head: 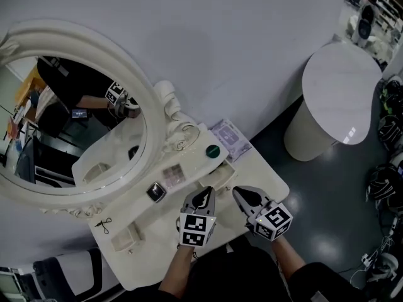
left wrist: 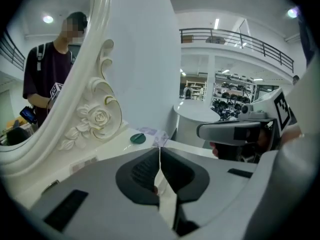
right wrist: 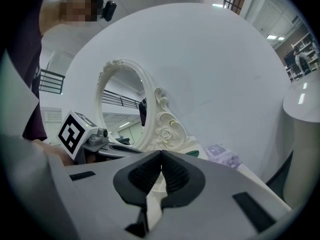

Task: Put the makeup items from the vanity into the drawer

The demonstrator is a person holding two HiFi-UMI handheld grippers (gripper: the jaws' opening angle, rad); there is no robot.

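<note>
While hovering over the front edge of the vanity (head: 264, 175), left gripper (head: 203, 197) and right gripper (head: 242, 197) both pinched together, empty. Seemingly barely begun: green round compact (head: 213, 150), lilac packet (head: 229, 138), palette (head: 174, 175) and black compact (head: 155, 191) on top. Drawer not clearly made out. No legible writing.

A green round compact (head: 213, 150) and pinkish palette (head: 174, 175) lie on the vanity (head: 151, 250).

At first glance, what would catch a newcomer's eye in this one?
The ornate white oval mirror stands at the left of the cream vanity, reflecting the person. The left gripper and right gripper, both shut and empty, hover side by side over the vanity's near edge; a small round green disc lies beyond them.
</note>
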